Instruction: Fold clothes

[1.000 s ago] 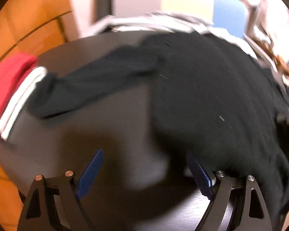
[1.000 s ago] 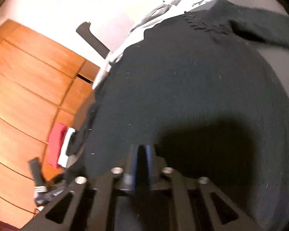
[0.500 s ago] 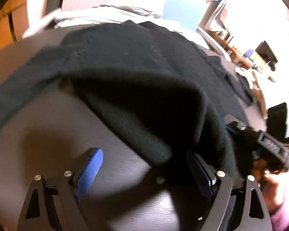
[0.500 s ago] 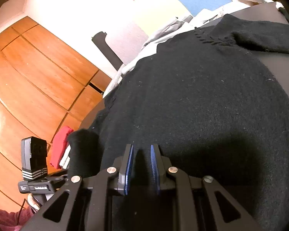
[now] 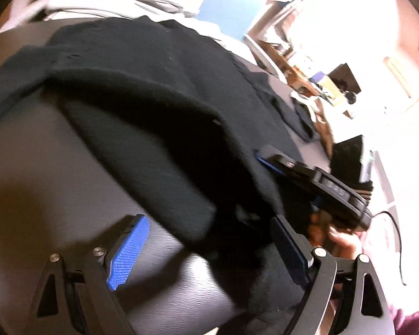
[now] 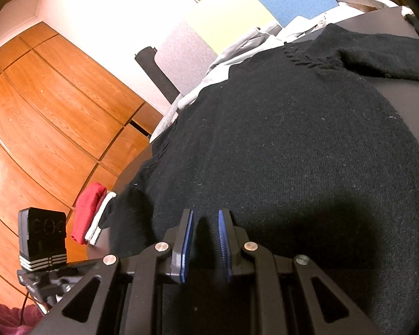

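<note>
Black sweater (image 6: 293, 145) lies spread over the dark counter (image 5: 36, 167); a sleeve now sits folded in across the near hem, where a second ago it stretched toward the counter's left edge. Left tool (image 5: 209, 251) spread wide, sleeve end between its pads but not clamped. Right tool (image 6: 205, 247) nearly pressed together; can't tell if it pinches cloth. Likely one sleeve fold done.
</note>
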`<state>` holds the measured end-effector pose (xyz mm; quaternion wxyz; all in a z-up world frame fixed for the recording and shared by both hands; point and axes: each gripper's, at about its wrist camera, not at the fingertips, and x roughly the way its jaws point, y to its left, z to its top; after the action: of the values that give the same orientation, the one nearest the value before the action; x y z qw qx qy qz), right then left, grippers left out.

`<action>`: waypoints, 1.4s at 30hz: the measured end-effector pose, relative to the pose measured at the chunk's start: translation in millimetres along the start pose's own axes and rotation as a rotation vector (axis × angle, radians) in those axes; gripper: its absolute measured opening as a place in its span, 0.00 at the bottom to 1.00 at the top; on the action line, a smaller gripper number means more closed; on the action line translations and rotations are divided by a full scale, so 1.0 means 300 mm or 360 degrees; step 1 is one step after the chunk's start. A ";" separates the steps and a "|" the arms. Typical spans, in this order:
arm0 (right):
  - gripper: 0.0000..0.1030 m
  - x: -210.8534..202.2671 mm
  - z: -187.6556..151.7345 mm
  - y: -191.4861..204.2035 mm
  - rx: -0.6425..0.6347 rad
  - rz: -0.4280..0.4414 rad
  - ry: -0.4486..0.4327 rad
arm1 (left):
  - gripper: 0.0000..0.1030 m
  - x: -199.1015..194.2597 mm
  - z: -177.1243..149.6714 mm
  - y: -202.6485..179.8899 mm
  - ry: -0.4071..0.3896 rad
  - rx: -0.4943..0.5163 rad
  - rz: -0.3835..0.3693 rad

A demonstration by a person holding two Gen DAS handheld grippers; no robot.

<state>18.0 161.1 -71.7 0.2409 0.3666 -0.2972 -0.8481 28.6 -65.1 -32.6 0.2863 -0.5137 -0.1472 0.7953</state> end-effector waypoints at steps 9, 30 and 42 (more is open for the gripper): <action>0.17 -0.008 -0.001 -0.002 -0.0007 0.0000 -0.0003 | 0.85 0.010 -0.037 -0.063 0.0065 0.0137 -0.0072; 0.17 -0.003 0.003 -0.008 -0.0014 0.0004 0.0000 | 0.07 -0.317 -0.309 0.217 0.0256 0.0271 0.0639; 0.31 -0.032 0.103 0.111 -0.0236 -0.0286 0.0061 | 0.14 -0.425 -0.240 0.335 0.0162 0.0418 0.1194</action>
<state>6.8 153.6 -27.3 0.1961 0.3890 -0.1950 -0.8787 102.4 -226.5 -23.1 0.0460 -0.5295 0.1678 0.8303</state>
